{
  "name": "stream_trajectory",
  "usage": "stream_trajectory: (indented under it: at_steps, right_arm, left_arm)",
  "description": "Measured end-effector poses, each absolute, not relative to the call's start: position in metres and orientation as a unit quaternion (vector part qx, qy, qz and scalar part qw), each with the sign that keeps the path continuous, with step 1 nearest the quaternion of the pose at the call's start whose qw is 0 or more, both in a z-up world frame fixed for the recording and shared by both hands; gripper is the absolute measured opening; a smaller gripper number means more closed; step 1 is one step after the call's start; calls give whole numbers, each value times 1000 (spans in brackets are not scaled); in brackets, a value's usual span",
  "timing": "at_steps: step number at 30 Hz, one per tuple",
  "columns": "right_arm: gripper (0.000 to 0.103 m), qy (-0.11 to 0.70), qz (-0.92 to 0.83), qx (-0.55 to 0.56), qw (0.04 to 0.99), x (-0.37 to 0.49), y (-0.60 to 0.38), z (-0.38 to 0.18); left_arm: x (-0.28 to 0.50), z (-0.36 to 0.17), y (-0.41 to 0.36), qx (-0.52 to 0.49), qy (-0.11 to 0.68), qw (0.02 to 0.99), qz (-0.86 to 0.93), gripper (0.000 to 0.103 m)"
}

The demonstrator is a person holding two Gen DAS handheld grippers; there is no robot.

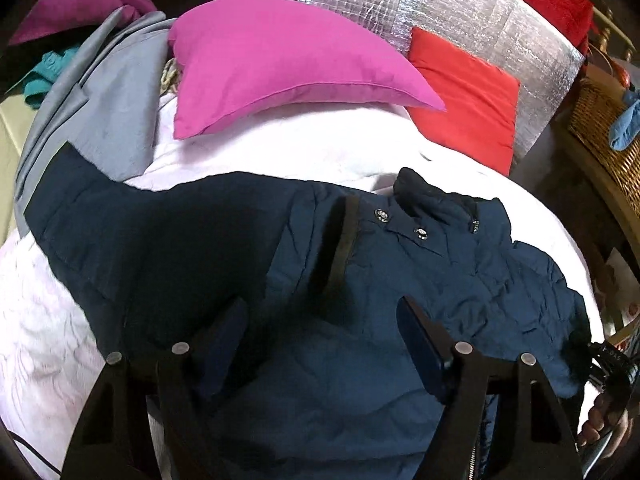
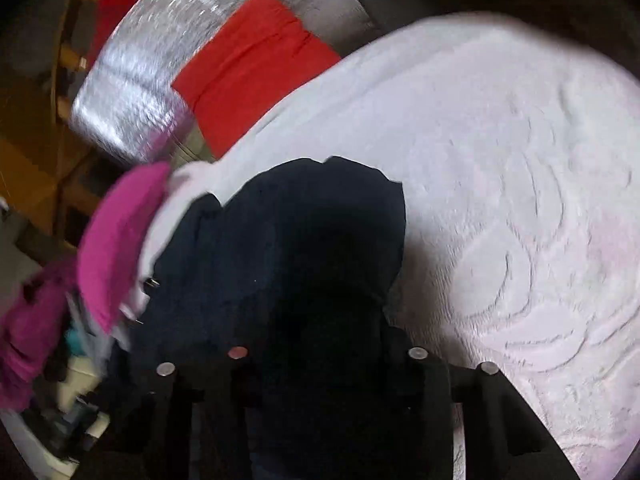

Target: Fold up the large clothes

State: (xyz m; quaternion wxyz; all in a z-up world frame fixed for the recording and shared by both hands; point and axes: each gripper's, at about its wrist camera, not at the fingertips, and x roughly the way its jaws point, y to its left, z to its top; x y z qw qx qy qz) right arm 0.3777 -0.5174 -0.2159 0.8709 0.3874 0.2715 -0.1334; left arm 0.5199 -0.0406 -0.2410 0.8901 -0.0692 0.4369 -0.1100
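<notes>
Behind navy jacket, magenta pillow, red cushion, grey garment

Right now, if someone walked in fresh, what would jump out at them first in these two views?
The navy jacket spread across the white quilt, filling the near half of the left view, with the left gripper open just above it. Behind it, the pink pillow lies at the head of the bed, a red cushion to its right against a silver foil panel.
</notes>
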Motion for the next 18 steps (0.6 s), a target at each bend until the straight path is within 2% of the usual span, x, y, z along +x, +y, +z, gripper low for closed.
stream_trajectory:
  at_steps: [2,5,8,11,12,13,14,18]
  right_arm:
    - [28,257,-141,371,881,376,-508,-205]
    - [28,208,-139,345,905,365,-500,-186]
    - [28,265,-169,331,890,382,-502,-203]
    - [35,278,-167,384,864,380,-515,-217]
    - [42,273,-164,398,860,376,-517,-214]
    - [60,258,-159,410,860,368,-519,-209]
    - [69,244,-159,412,863,364,-518,-204]
    - [69,186,-176,386,886,336,-508,-183]
  left_arm:
    - [521,-241,-45,-60,441,889,-106,78]
    - [518,-234,-51,-55,436,890,-121,78]
    - [519,-236,-54,-71,442,884,-136,79]
    - [520,-246,-59,-82,484,857,-156,79]
    - [518,-245,-58,-89,490,852,-161,79]
    - [513,-241,-56,-99,486,852,-168,79]
    - [508,-237,-54,-107,480,853,-174,79]
    - [494,-225,-52,-134,474,846,-203,80]
